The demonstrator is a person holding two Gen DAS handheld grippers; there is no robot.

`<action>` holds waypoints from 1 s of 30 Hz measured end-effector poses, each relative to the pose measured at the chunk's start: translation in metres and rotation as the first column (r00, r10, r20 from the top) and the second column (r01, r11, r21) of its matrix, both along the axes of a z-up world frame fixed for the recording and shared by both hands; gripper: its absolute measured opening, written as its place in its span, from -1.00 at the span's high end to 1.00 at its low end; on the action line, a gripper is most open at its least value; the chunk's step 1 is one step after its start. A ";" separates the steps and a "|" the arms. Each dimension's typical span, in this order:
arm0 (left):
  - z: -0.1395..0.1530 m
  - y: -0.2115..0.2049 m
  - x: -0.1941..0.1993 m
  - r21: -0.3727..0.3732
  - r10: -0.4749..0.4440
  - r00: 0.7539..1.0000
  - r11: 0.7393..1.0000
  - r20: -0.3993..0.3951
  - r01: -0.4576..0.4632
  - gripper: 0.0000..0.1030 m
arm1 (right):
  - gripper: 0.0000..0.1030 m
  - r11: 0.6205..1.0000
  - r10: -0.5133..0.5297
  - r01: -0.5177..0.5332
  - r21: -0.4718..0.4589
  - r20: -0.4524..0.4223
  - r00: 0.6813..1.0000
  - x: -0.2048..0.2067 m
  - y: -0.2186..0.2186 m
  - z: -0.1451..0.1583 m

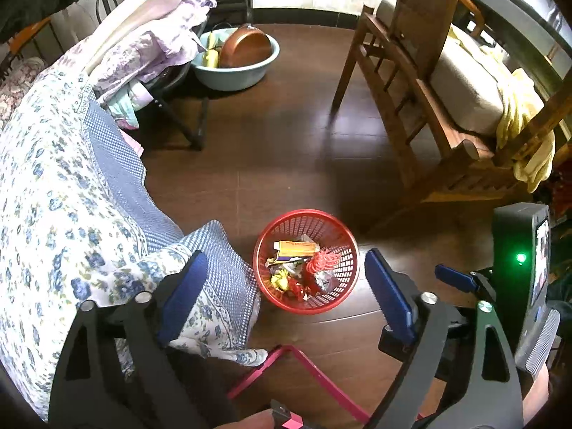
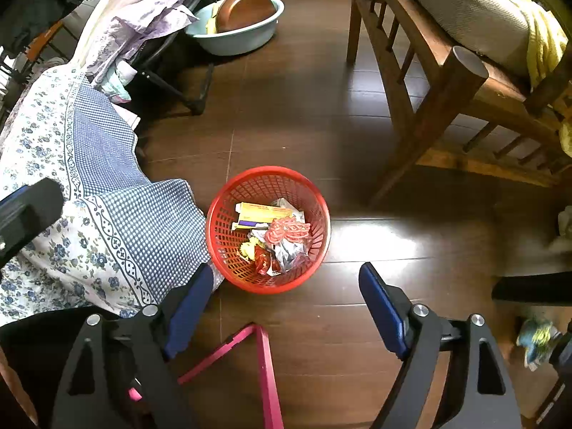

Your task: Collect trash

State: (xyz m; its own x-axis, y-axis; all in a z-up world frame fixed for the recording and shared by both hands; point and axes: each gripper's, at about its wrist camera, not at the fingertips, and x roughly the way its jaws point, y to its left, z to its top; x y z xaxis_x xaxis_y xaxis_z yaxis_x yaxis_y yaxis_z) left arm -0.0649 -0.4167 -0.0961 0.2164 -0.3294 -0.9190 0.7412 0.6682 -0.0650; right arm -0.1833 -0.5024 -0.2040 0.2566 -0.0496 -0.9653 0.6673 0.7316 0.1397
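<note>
A red mesh basket stands on the dark wood floor, also in the right wrist view. It holds trash: a yellow box, a red coiled piece, foil and red wrappers. My left gripper is open and empty, held above the floor just in front of the basket. My right gripper is open and empty, also in front of the basket. The right gripper's body shows at the right of the left wrist view.
A bed with a blue floral cover fills the left. A wooden chair with a cushion stands at right. A teal basin holding a copper pan sits at the back. A pink frame lies near.
</note>
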 end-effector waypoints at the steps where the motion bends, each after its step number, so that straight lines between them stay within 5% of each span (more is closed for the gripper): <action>1: 0.001 0.002 0.000 -0.001 -0.001 1.000 1.000 -0.003 0.001 -0.73 | -0.65 1.000 0.000 0.000 -0.002 0.000 1.000 -0.001 0.001 0.000; 30: 0.003 0.011 0.002 -0.010 -0.008 1.000 1.000 -0.027 0.008 -0.82 | -0.81 0.998 0.026 -0.028 -0.051 -0.049 0.998 0.010 0.019 0.000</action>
